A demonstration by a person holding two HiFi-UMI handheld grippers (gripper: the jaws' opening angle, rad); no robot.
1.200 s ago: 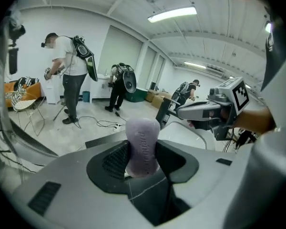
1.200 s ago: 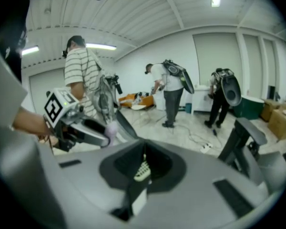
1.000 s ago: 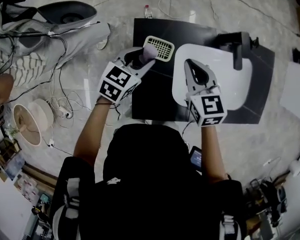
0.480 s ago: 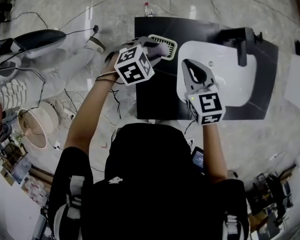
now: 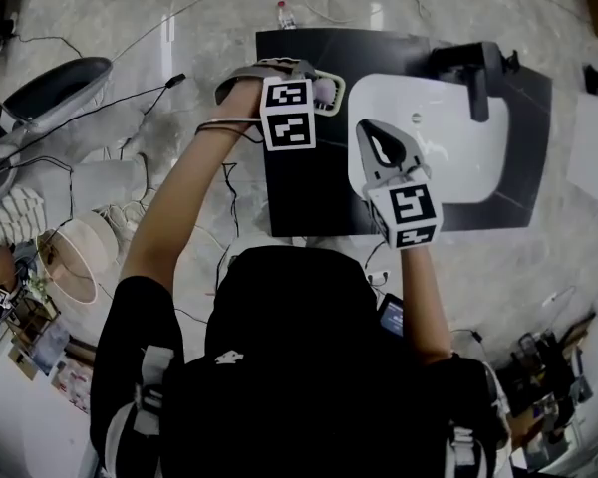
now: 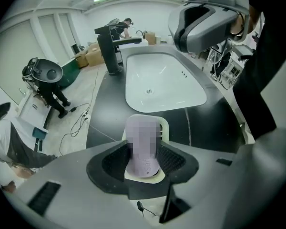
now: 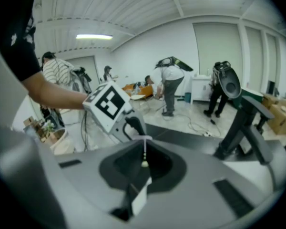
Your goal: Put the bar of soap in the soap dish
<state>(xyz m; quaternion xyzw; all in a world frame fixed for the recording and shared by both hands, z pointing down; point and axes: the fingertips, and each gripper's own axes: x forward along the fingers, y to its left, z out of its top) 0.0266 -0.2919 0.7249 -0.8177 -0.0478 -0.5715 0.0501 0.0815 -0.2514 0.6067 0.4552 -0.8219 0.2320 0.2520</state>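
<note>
Soap dish (image 6: 166, 127) lies straight ahead of the left gripper (image 6: 144, 160), which is what the coming move turns on: in the left gripper view its pale rim shows just past the far end of the bar of soap (image 6: 143, 144) and again under the near end, so the bar hangs right over the dish. The bar's long axis runs along the line in which the gripper points, steeply down toward the dark desk (image 5: 299, 187), so it would meet the dish end first rather than flat. We cannot tell whether its far end touches the dish. The dish itself sits on the desk near the far edge, just beside the left rim of the white sink (image 5: 448, 157).

The left gripper is closed on the bar, its jaws standing wide with a dark pad pressed against each side of the soap, and it is plainly the nearer one to the dish. The right gripper (image 7: 144, 151) hovers over the left rim of the sink, off to the right of the dish, its jaws pressed together with nothing between them.

We judge the placing to be nearly at hand: the bar needs laying down along the dish's length before the jaws spread, or it may topple off the rim
</note>
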